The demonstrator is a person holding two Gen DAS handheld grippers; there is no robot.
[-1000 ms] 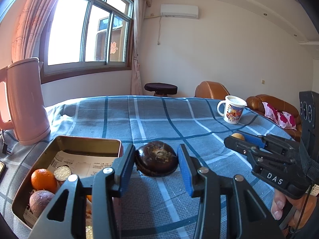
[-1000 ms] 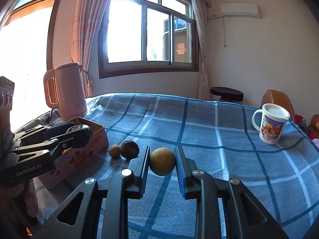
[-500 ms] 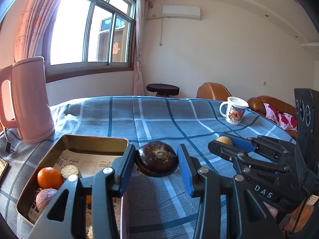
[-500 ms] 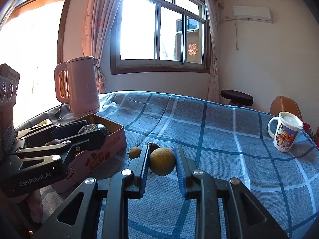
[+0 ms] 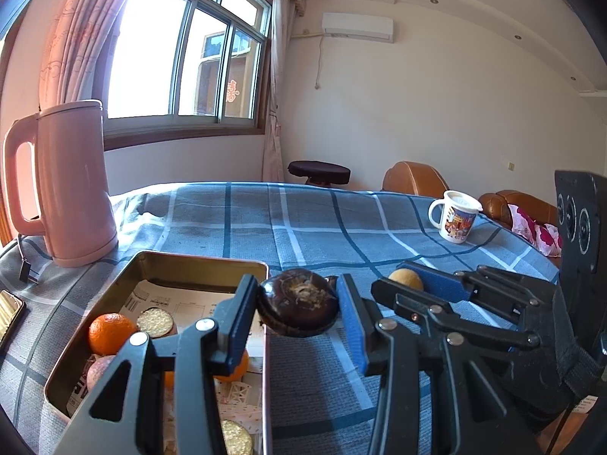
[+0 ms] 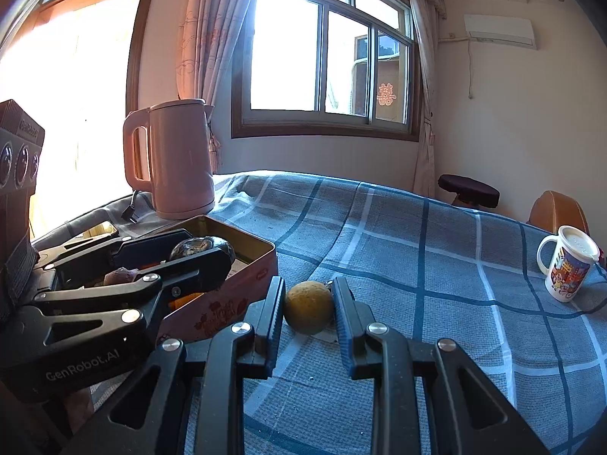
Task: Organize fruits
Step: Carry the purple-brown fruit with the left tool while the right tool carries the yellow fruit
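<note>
My left gripper [image 5: 296, 297] is shut on a dark brown round fruit [image 5: 297, 309], held above the right rim of the open metal tin [image 5: 197, 261]. The tin holds an orange [image 5: 110, 331], a purplish fruit [image 5: 99, 373] and several other pieces on printed paper. My right gripper [image 6: 308, 297] is shut on a yellowish round fruit [image 6: 308, 313] just above the blue checked cloth, close beside the tin's pink side wall [image 6: 227, 303]. In the left wrist view the right gripper [image 5: 411, 286] and its yellow fruit [image 5: 405, 280] sit just right of the dark fruit. The right wrist view shows the left gripper [image 6: 206, 252] over the tin.
A pink kettle [image 5: 68, 185] with a cable stands behind the tin on the left. A printed white mug [image 5: 453, 220] stands at the far right of the table. A phone [image 5: 9, 316] lies at the left edge. A dark stool [image 5: 318, 172] and brown sofa [image 5: 415, 180] lie beyond the table.
The right gripper has carried the yellow fruit left across the cloth, up beside the tin and the left gripper. The left gripper has stayed almost still with the dark fruit.
</note>
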